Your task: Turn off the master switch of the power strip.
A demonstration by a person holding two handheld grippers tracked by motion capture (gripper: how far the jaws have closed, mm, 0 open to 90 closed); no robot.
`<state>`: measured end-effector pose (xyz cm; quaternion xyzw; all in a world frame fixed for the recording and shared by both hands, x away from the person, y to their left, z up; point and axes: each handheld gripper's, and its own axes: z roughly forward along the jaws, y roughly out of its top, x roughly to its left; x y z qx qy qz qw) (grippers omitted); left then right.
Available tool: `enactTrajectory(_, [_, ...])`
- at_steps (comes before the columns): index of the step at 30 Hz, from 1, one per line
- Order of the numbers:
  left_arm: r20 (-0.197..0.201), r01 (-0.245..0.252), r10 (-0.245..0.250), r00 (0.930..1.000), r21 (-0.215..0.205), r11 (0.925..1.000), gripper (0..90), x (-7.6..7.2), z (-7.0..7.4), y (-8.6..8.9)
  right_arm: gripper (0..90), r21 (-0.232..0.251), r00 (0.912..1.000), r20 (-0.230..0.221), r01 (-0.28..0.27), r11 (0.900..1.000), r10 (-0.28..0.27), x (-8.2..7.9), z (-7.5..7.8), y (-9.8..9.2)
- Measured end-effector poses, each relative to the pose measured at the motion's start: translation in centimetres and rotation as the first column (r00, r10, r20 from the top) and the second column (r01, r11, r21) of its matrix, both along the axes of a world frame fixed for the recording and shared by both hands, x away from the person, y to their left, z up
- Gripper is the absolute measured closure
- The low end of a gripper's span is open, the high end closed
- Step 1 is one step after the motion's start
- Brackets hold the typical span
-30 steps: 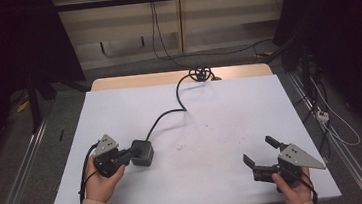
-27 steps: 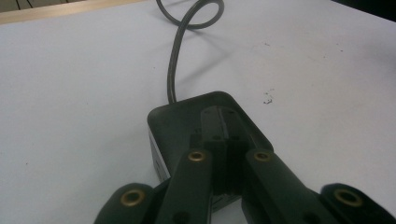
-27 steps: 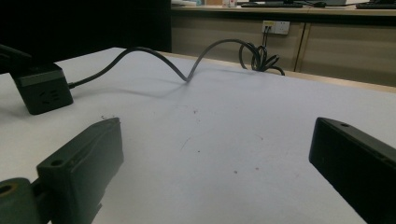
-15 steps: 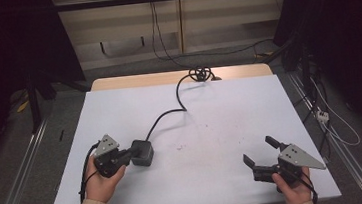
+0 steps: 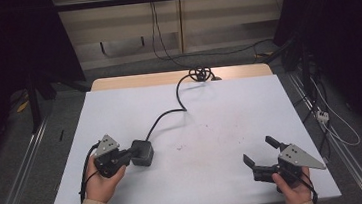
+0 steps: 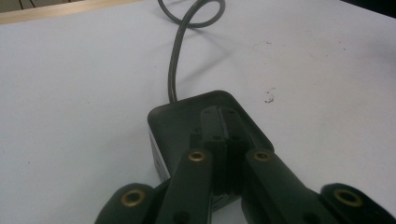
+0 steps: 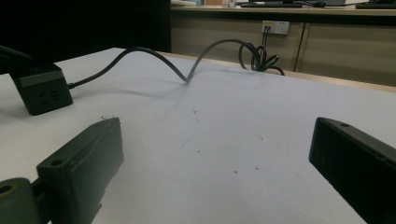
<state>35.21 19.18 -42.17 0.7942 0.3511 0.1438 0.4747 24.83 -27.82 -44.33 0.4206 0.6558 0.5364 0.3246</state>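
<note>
Pressing down on the cube power socket [image 5: 142,153] at the bench's [image 5: 210,109] near left, your left gripper [image 6: 226,135] has jaws clenched together, resting on its top. Right gripper [image 5: 262,153] idles, jaws released. Next, likely steady the cube; mind its cable [image 5: 170,114].

In the left gripper view, the closed jaws cover the middle of the black socket cube's [image 6: 184,121] top, so its openings there are hidden. Its cable [image 6: 173,70] is cut off by the far edge. In the high view, the cable's far coil [image 5: 200,73] is too small to untangle (a dark knot).
</note>
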Motion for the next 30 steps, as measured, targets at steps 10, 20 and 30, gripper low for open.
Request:
enactTrajectory(10, [0.001,-0.005,0.005,1.0,0.013,0.9999,90.0,-0.06,0.02,-0.12,2.6,0.0,1.0,0.001,-0.001,1.0,0.001,-0.02,0.01,0.02])
enactTrajectory(20, [0.01,0.002,-0.002,0.9999,0.02,0.9998,90.0,-0.05,0.03,-0.08,2.6,-0.001,1.0,-0.001,-0.003,1.0,0.003,0.01,0.0,0.04])
enactTrajectory(30, [-0.009,-0.005,0.005,0.9999,-0.004,1.0,90.0,0.0,0.01,-0.06,2.6,-0.001,1.0,-0.001,-0.006,1.0,0.006,0.06,-0.02,0.05])
